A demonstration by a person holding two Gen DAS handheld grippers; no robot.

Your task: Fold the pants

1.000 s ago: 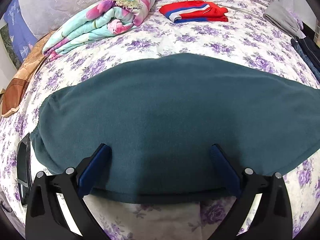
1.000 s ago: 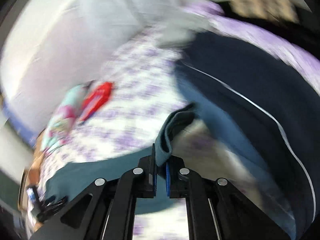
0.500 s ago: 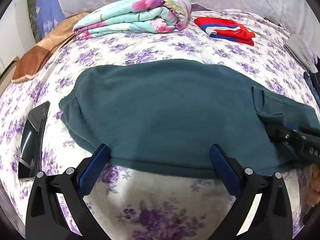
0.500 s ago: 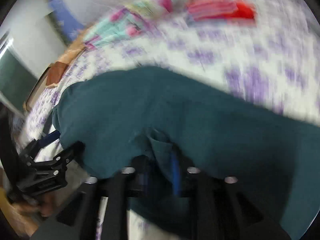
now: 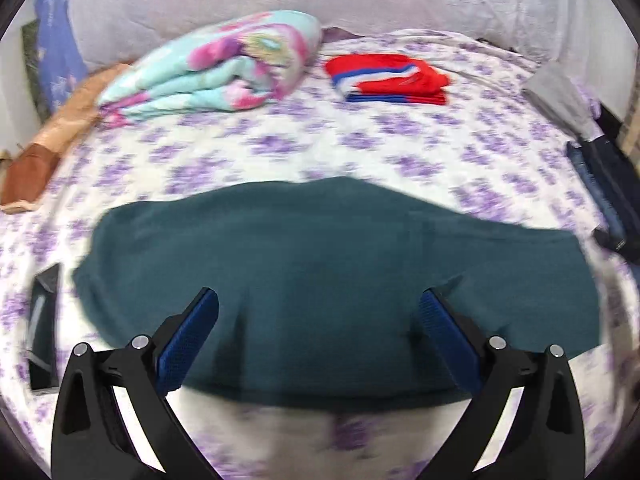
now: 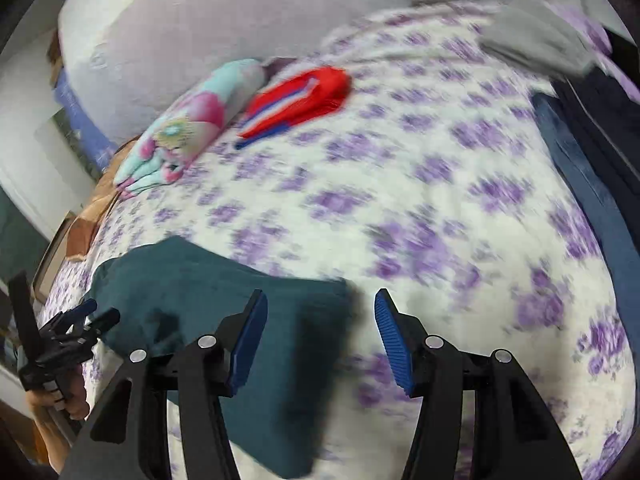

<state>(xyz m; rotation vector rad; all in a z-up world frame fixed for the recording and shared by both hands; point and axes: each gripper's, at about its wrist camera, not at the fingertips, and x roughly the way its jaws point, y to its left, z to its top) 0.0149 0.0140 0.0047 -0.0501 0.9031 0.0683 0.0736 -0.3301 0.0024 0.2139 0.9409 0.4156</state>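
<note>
The dark teal pants [image 5: 320,264] lie folded into a wide flat band across the purple-flowered bedsheet [image 5: 360,144]. My left gripper [image 5: 318,312] hovers open over their near edge, nothing between its blue pads. In the right wrist view the same pants [image 6: 224,312] fill the lower left, their right end stopping under my right gripper [image 6: 320,308]. Its jaws are opening, apart above the cloth with nothing pinched. The left gripper [image 6: 86,314] also shows at the far left of that view, held by a hand.
A folded floral blanket [image 5: 216,68] and a folded red, white and blue garment [image 5: 388,76] lie at the back of the bed. A grey garment [image 5: 560,100] and dark blue clothes [image 5: 604,184] sit along the right edge. A black phone [image 5: 42,320] lies at the left.
My right gripper let go of the teal pant end it had pinched and carried leftward; that end now lies flat. The left gripper stayed open and rose a little.
</note>
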